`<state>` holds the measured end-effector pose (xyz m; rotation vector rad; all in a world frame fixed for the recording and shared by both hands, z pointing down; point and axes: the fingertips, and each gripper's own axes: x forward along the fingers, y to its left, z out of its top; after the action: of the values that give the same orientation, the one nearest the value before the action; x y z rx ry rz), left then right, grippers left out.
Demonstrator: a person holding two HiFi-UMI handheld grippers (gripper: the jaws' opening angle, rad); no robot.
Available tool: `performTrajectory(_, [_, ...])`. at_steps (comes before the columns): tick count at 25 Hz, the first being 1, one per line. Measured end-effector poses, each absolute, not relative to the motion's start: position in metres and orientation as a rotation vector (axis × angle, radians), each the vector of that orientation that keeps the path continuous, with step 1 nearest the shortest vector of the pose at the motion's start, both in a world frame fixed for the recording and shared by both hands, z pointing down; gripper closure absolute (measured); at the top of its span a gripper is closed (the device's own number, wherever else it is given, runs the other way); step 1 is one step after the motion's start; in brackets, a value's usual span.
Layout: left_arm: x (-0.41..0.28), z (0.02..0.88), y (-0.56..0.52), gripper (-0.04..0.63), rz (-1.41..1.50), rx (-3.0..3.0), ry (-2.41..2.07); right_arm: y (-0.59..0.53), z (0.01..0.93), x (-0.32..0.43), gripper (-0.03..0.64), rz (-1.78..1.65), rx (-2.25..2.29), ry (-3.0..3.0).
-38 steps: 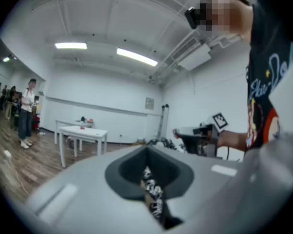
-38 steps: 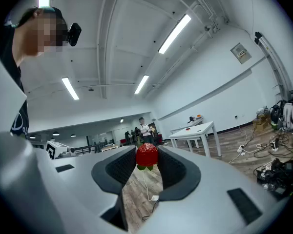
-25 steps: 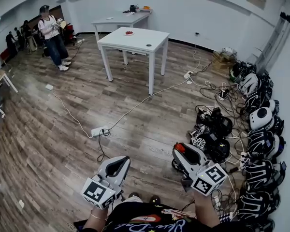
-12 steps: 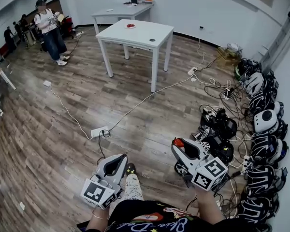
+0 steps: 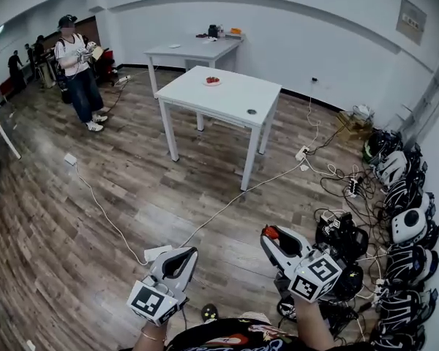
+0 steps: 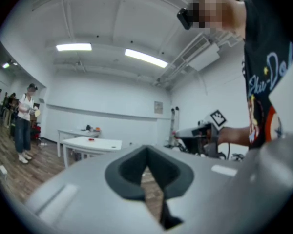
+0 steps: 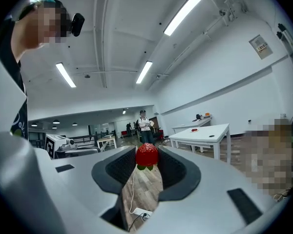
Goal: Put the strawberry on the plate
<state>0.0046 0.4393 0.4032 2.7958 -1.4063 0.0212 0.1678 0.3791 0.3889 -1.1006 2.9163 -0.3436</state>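
A red strawberry (image 7: pixel 147 156) with green leaves sits pinched at the tips of my right gripper (image 7: pixel 147 159), which is shut on it. In the head view the strawberry (image 5: pixel 268 232) shows at the tip of the right gripper (image 5: pixel 271 235), low and right of centre. My left gripper (image 5: pixel 180 256) is shut with nothing in it, its tips meeting in the left gripper view (image 6: pixel 146 156). A small white plate (image 5: pixel 213 83) carrying something red rests on the far side of a white table (image 5: pixel 238 101), well ahead of both grippers. The plate (image 7: pixel 195 129) looks tiny in the right gripper view.
A small dark object (image 5: pixel 252 111) lies on the white table. A second white table (image 5: pixel 194 50) stands behind it. A person (image 5: pixel 77 68) stands at the back left. A cable (image 5: pixel 227 207) and power strip (image 5: pixel 158 253) cross the wood floor. Headsets and cables (image 5: pixel 399 225) pile along the right wall.
The view has advanced across the floor and the white table now looks larger and nearer. Both grippers keep their pose, the right one still holding the strawberry.
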Motion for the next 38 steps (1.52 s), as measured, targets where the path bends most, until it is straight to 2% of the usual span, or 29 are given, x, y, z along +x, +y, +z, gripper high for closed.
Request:
performTrajectory(8, [-0.036,0.434,0.315,0.606,0.043,2.715,-1.421,0.245,0.412,0.132,0.469,-0.371,-1.114,2.979])
performTrajectory(15, [-0.075,0.438,0.124,0.606,0.076,2.647,-1.548,0.039,0.412,0.115,0.469,-0.362,-1.085,2.95])
performTrajectory(20, [-0.062,0.408,-0.012,0.606,0.032,2.682,-1.567,-0.09,0.395,0.108,0.468,-0.357,-0.962,2.982])
performTrajectory(29, [-0.058,0.397,-0.156,0.606,0.062,2.77,-1.504,-0.232,0.403,0.068,0.469,-0.359,-0.891,3.018])
performTrajectory(38, [-0.12,0.404,-0.359,0.606,0.0,2.839,-1.429,-0.422,0.412,0.0,0.469,-0.277,-0.98,3.107])
